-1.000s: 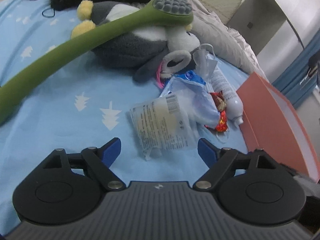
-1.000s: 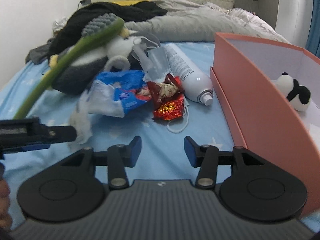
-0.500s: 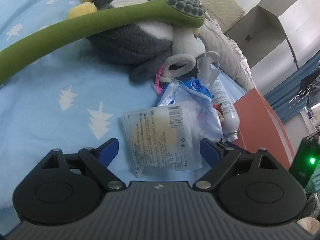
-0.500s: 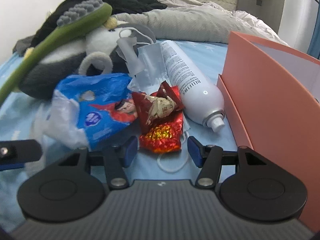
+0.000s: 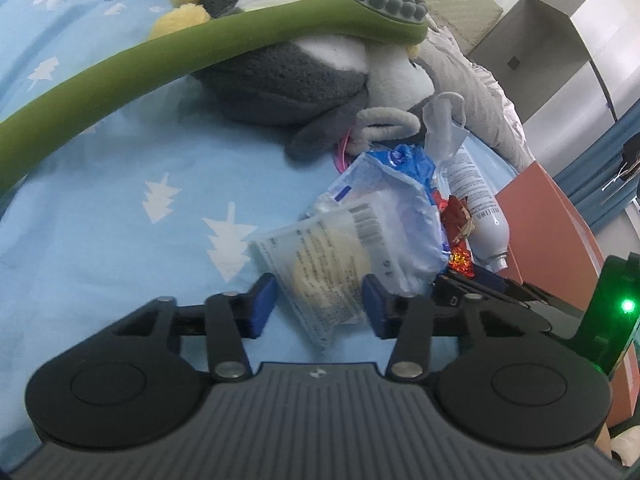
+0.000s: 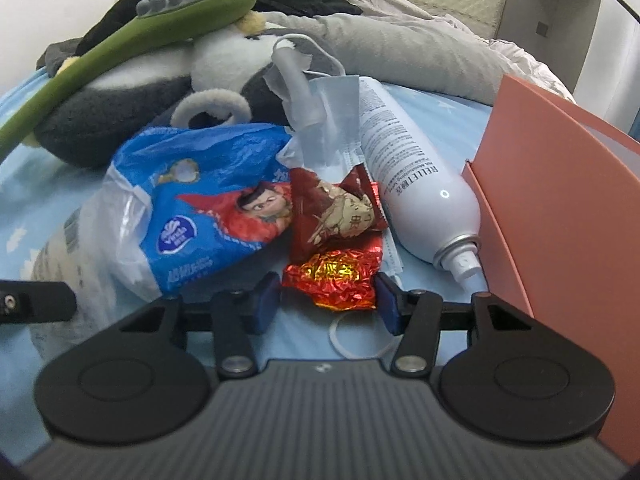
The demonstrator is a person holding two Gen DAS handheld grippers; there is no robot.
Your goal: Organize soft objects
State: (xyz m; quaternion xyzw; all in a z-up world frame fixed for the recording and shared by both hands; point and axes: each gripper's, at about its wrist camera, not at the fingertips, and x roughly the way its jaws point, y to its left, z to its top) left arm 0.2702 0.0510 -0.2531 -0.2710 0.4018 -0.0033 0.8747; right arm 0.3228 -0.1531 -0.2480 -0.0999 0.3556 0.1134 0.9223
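My left gripper (image 5: pixel 319 306) is closing on a clear food packet (image 5: pixel 320 272) lying on the blue sheet; both pads touch its crumpled sides. A blue tissue pack (image 6: pixel 200 216) rests against that packet. My right gripper (image 6: pixel 326 300) straddles a red-gold foil wrapper (image 6: pixel 336 276); its jaws are closing a little, but the pads do not press the wrapper. A red snack packet (image 6: pixel 332 212) lies just behind it. A grey plush penguin (image 5: pixel 288 76) lies farther back under a green massage stick (image 5: pixel 160 56).
A white spray can (image 6: pixel 408 184) lies beside an orange box (image 6: pixel 560 200) on the right. A face mask (image 6: pixel 332 112) sits under the can and wrappers. Grey bedding (image 6: pixel 400 48) and dark clothes fill the back. Bare blue sheet (image 5: pixel 120 220) spreads to the left.
The left jaws have narrowed from wide apart onto the clear packet, which is now bunched and tilted. The right gripper moved forward and down until the foil wrapper sits between its jaws.
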